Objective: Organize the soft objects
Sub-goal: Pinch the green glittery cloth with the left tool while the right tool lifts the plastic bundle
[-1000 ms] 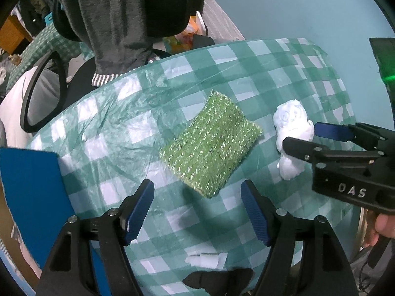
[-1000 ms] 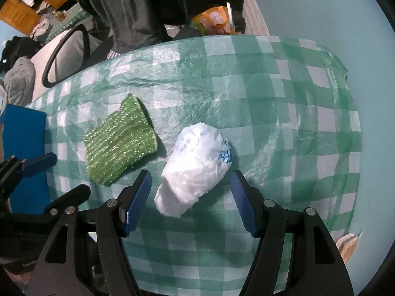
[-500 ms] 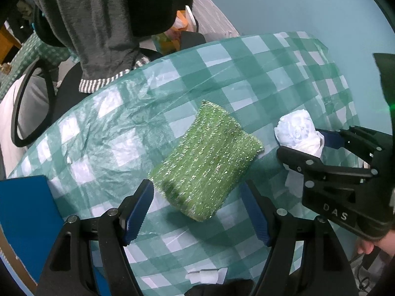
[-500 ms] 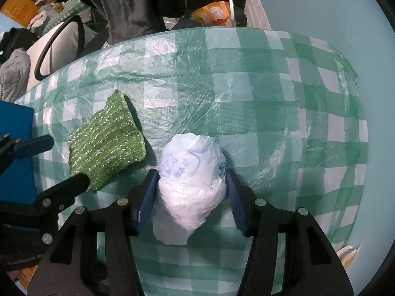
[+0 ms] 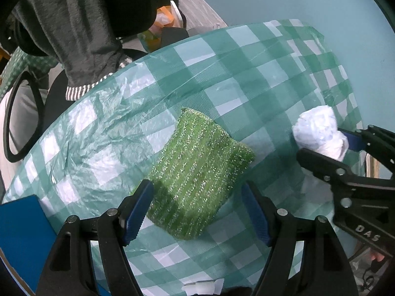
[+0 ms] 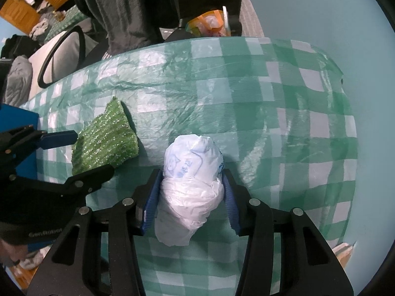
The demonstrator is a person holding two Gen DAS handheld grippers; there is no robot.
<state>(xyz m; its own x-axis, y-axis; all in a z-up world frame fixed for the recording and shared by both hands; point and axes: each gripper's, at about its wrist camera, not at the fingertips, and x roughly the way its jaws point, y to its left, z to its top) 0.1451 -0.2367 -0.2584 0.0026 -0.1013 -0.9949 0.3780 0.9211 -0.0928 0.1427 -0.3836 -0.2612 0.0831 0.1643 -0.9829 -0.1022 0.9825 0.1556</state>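
A green glittery scrub sponge lies on the green-and-white checked tablecloth. My left gripper is open, its blue pads either side of the sponge's near end, not closed on it. A balled white plastic bag sits between the pads of my right gripper, which is shut on it. The bag also shows in the left wrist view, and the sponge in the right wrist view.
A blue flat object lies at the table's left edge. A chair with a grey garment stands beyond the far edge. A light blue wall borders the table on the right.
My right gripper closed on the white bag and holds it. My left gripper moved forward until its open pads straddle the near end of the green sponge.
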